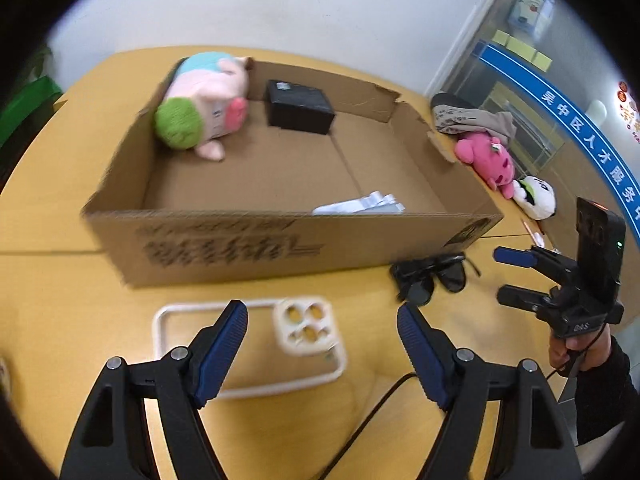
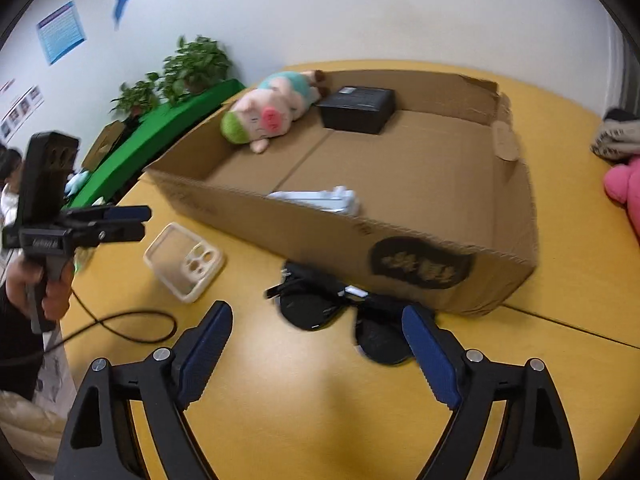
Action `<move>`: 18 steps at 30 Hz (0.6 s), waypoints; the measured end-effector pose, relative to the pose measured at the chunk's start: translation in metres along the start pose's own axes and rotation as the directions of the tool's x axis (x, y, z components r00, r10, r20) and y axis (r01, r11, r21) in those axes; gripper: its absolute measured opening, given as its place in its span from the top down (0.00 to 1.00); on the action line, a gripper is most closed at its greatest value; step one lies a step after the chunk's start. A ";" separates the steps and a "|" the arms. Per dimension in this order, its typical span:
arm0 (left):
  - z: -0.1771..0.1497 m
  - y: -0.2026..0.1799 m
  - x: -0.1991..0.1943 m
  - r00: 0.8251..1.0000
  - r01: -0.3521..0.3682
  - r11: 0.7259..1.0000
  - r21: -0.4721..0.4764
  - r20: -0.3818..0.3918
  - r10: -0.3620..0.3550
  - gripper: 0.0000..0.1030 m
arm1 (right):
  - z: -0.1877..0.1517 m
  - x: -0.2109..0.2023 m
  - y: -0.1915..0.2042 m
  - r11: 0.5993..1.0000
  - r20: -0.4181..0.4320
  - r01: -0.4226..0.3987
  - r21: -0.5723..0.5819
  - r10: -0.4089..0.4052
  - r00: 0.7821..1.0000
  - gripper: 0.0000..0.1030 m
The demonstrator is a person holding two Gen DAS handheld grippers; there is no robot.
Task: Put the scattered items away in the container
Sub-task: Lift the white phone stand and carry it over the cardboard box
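An open cardboard box [image 1: 280, 240] [image 2: 400, 240] stands on the yellow table. It holds a pink pig plush [image 1: 204, 100] [image 2: 268, 112], a black box [image 1: 300, 106] [image 2: 358, 108] and a white packet [image 1: 360, 204] [image 2: 320, 198]. A clear phone case [image 1: 248, 344] [image 2: 184, 262] lies in front of the box. Black sunglasses [image 1: 432, 276] [image 2: 340, 316] lie by the box's front wall. My left gripper [image 1: 322, 316] [image 2: 138, 222] is open above the phone case. My right gripper [image 2: 316, 320] [image 1: 500, 274] is open just before the sunglasses.
A pink plush [image 1: 488, 158] [image 2: 626, 188], a white panda plush [image 1: 536, 198] and a patterned cloth [image 1: 472, 118] [image 2: 616, 140] lie on the table right of the box. A black cable [image 2: 132, 328] trails over the table. Potted plants [image 2: 192, 68] stand behind.
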State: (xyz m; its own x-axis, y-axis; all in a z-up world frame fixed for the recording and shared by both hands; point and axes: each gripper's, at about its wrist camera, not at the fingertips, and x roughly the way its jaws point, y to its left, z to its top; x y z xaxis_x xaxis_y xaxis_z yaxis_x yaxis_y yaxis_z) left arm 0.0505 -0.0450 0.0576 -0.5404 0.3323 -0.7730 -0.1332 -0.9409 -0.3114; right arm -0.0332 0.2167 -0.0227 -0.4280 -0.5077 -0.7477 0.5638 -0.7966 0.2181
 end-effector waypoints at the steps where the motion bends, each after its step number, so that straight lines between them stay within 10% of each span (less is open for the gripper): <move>1: -0.003 0.005 -0.002 1.000 -0.015 1.000 -0.006 -0.006 0.015 0.25 | 0.000 0.001 0.004 1.000 0.000 -0.008 -0.003 0.008 1.000 0.12; 11: 0.028 -0.001 -0.018 0.999 0.023 1.000 0.011 0.030 -0.023 0.25 | 0.069 -0.015 0.003 0.996 0.058 -0.083 0.019 0.081 0.995 0.12; 18: 0.121 -0.026 0.057 0.967 0.103 0.994 0.034 -0.238 -0.092 0.25 | 0.142 0.062 -0.047 0.997 -0.235 -0.060 0.058 0.072 0.969 0.10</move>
State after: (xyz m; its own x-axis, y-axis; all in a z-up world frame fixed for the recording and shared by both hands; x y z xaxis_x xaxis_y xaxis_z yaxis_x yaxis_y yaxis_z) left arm -0.0774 -0.0093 0.0891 -0.3126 0.4237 -0.8502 -0.2164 -0.9032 -0.3705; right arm -0.1866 0.1759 0.0100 -0.2081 -0.4724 -0.8565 0.5470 -0.7821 0.2985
